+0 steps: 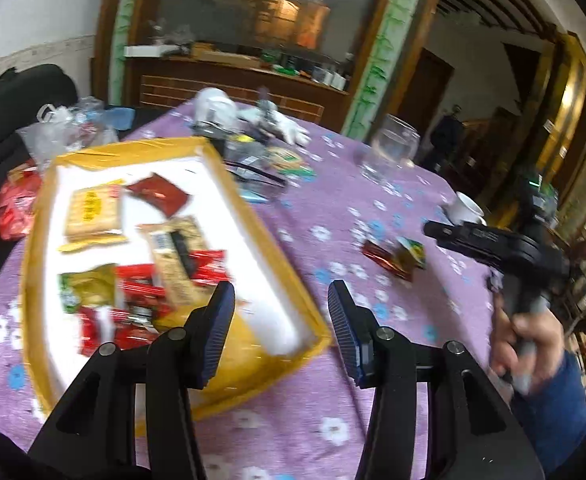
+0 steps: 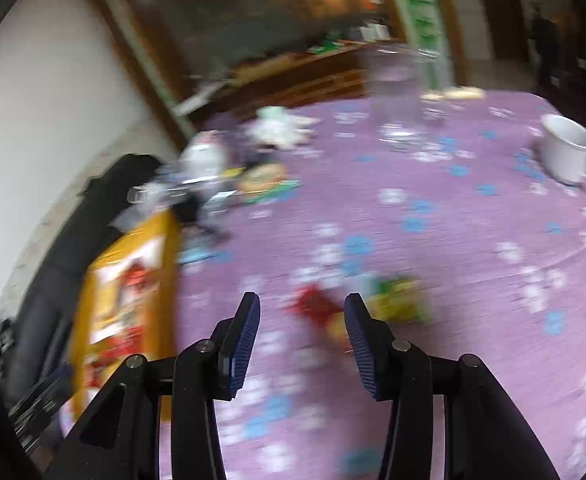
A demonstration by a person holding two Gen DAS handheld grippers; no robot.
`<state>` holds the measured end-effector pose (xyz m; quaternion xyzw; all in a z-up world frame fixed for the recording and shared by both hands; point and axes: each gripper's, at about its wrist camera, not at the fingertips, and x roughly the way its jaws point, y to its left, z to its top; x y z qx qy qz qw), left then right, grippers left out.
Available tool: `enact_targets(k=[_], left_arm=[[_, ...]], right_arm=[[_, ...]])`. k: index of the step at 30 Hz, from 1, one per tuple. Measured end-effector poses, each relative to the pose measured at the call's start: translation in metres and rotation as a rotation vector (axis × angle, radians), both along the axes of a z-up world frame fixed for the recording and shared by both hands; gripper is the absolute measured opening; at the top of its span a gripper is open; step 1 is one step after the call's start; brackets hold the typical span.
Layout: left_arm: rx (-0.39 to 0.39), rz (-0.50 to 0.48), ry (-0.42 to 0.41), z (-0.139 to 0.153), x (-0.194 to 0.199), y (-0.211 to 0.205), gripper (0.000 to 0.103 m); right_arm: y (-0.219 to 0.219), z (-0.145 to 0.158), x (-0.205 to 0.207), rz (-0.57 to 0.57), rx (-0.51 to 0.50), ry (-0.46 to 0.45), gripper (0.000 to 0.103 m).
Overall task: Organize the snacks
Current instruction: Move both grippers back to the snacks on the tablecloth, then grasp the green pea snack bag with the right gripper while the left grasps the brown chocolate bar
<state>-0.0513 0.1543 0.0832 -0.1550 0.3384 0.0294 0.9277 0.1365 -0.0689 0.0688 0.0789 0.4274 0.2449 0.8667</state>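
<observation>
A yellow-rimmed box (image 1: pixel 229 184) with a white floor lies on the purple flowered tablecloth and holds several snack packets, red, yellow and green. My left gripper (image 1: pixel 281 300) hangs open over the box's near right corner with nothing between its fingers. Two loose packets, a red one (image 1: pixel 381 256) and a green-yellow one (image 1: pixel 413 250), lie on the cloth to the right. My right gripper (image 2: pixel 303 312) is open above the cloth, and the red packet (image 2: pixel 313 306) and the green-yellow packet (image 2: pixel 401 300) lie just beyond its fingertips. The right wrist view is blurred. The box (image 2: pixel 165 248) shows at that view's left.
A clear glass jar (image 1: pixel 393 148) and a white cup (image 1: pixel 467 208) stand further back on the table. Clutter with a white glove (image 1: pixel 289 128) and plastic bags (image 1: pixel 61 128) lies behind the box. A hand in a blue sleeve (image 1: pixel 533 340) holds the other gripper at the right.
</observation>
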Motion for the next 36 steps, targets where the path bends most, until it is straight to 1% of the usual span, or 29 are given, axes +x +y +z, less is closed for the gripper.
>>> enact_targets(k=[1,2,4,7,8,9,10,13,15,18,20,21,22,23,24,25,26,27,29,31,33,36], left_arm=[[-0.010,-0.015,0.006,0.000,0.001,-0.004,0.047],[-0.021,-0.032,0.014,0.000,0.005,-0.008,0.047],[-0.028,-0.056,0.025,0.001,0.009,-0.017,0.047],[-0.001,-0.077,0.034,0.004,0.014,-0.032,0.047],[0.004,-0.082,0.034,0.005,0.014,-0.035,0.047],[0.014,-0.091,0.038,0.005,0.014,-0.039,0.047],[0.021,-0.097,0.042,0.005,0.015,-0.042,0.047],[0.045,-0.114,0.059,0.006,0.018,-0.049,0.047],[0.042,-0.120,0.067,0.006,0.021,-0.051,0.047],[0.025,-0.136,0.080,0.005,0.027,-0.053,0.047],[0.017,-0.147,0.090,0.005,0.033,-0.058,0.047],[0.007,-0.158,0.101,0.004,0.038,-0.061,0.047],[-0.001,-0.167,0.108,0.004,0.041,-0.064,0.047],[-0.009,-0.175,0.115,0.004,0.045,-0.066,0.047],[-0.014,-0.183,0.123,0.004,0.051,-0.069,0.047],[-0.013,-0.188,0.138,0.005,0.058,-0.072,0.047],[-0.016,-0.195,0.152,0.005,0.064,-0.074,0.048],[-0.029,-0.214,0.168,0.006,0.073,-0.078,0.048],[-0.042,-0.217,0.185,0.006,0.087,-0.081,0.048],[-0.060,-0.213,0.195,0.006,0.096,-0.082,0.048],[-0.081,-0.203,0.197,0.005,0.106,-0.081,0.048],[-0.092,-0.183,0.202,0.003,0.114,-0.079,0.048]], right_arm=[[-0.008,-0.006,0.014,-0.014,-0.016,0.022,0.047],[-0.011,-0.009,0.021,-0.012,-0.021,0.033,0.047],[-0.014,-0.018,0.036,-0.013,-0.061,0.056,0.047],[-0.011,-0.029,0.055,-0.006,-0.066,0.096,0.047],[-0.011,-0.031,0.055,-0.002,-0.070,0.096,0.047],[-0.008,-0.034,0.056,-0.005,-0.087,0.076,0.047],[-0.007,-0.037,0.055,0.001,-0.095,0.072,0.047],[0.002,-0.047,0.047,0.059,-0.135,0.102,0.047],[0.007,-0.048,0.039,0.112,-0.166,0.114,0.047],[0.006,-0.046,0.019,0.231,-0.128,0.199,0.047],[-0.001,-0.040,0.004,0.252,-0.103,0.225,0.047],[-0.005,-0.037,-0.001,0.254,-0.088,0.218,0.047],[-0.010,-0.034,-0.004,0.250,-0.070,0.205,0.052],[-0.016,-0.030,-0.007,0.234,-0.044,0.178,0.057],[-0.019,-0.028,-0.007,0.223,-0.031,0.152,0.058],[-0.023,-0.025,-0.009,0.211,-0.026,0.105,0.060],[-0.024,-0.024,-0.009,0.207,-0.034,0.078,0.063],[-0.026,-0.025,-0.009,0.208,-0.036,0.058,0.063],[-0.027,-0.025,-0.010,0.233,-0.014,0.032,0.063],[-0.021,-0.027,-0.010,0.253,-0.043,-0.025,0.063],[-0.011,-0.032,-0.007,0.282,-0.054,-0.062,0.063],[0.005,-0.044,-0.001,0.301,-0.090,-0.052,0.062]])
